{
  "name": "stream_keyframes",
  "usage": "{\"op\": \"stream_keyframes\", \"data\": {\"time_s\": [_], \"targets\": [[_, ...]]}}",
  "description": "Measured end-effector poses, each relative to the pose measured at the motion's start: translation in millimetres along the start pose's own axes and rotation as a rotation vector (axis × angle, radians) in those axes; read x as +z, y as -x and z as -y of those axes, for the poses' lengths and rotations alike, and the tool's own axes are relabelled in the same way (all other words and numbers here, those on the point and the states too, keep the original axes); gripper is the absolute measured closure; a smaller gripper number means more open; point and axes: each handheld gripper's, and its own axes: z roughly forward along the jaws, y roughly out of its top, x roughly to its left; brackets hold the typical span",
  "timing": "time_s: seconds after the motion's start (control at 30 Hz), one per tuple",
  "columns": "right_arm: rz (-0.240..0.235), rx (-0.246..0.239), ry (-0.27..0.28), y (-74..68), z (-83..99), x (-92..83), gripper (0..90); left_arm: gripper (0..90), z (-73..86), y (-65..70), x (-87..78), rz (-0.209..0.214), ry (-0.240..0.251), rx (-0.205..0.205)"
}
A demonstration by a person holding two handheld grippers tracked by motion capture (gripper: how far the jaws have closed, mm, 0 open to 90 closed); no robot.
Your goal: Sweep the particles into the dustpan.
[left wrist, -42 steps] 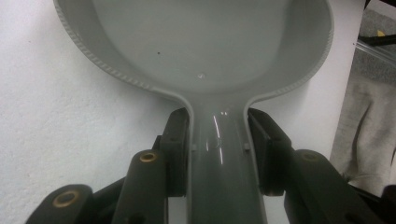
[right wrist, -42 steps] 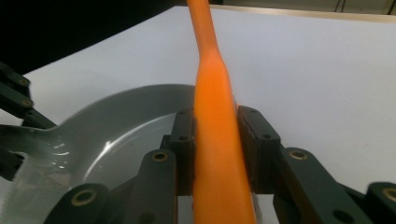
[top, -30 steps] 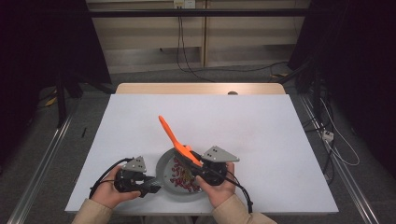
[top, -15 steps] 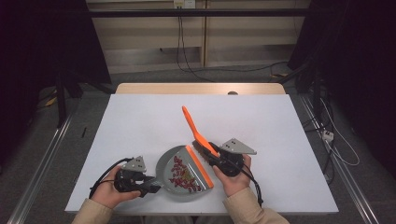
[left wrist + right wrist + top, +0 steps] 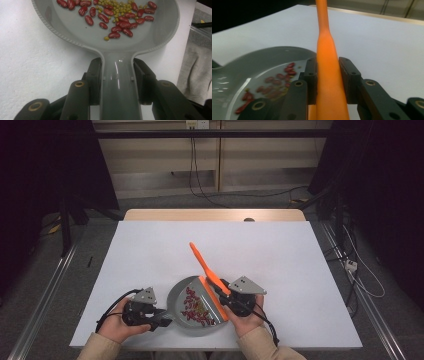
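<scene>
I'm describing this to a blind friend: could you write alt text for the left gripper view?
A gripper clamps the handle of a grey dustpan between its two black jaws. The pan lies on a white table and holds a scatter of red kidney beans mixed with small yellow-green beans.

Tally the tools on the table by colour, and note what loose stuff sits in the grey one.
Grey dustpan: 1, handle clamped in the left gripper
Orange brush: 1, handle clamped in the right gripper
Total tools: 2
Loose contents: red beans and small yellow-green beans, too many to count.
</scene>
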Motion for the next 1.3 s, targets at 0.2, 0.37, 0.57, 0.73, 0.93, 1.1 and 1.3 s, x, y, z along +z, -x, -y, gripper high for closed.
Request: {"op": "stream_keyframes", "data": {"time_s": [0.2, 0.37, 0.57, 0.73, 0.93, 1.1, 1.3], "targets": [[-0.057, 0.02, 0.029, -11.4, -5.3, -0.7, 71.0, 62.6, 1.1, -0.3, 0.8, 0.006, 0.012, 0.0], [-0.072, -0.003, 0.043, -18.2, -10.5, -1.5, 71.0, 62.7, 2.7, 0.1, 0.6, 0.004, 0.029, 0.001], [-0.043, 0.032, 0.084, -0.1, -17.5, -12.6, 71.0, 62.9, 6.5, 0.4, -0.8, -0.015, 0.076, 0.001], [-0.024, 0.054, 0.093, 12.8, -16.5, -17.9, 71.0, 62.9, 9.1, 1.0, 0.7, -0.019, 0.129, 0.0], [-0.009, 0.051, 0.094, 18.7, -16.2, -21.2, 71.0, 62.9, 11.6, 0.6, -0.9, -0.049, 0.158, 0.023], [0.003, 0.068, 0.098, 24.3, -16.5, -23.0, 71.0, 63.0, 11.8, 0.0, -4.6, -0.052, 0.195, 0.029], [0.018, 0.067, 0.105, 32.0, -18.5, -26.7, 71.1, 62.9, 12.8, -0.8, -6.5, -0.064, 0.237, 0.018]]}}
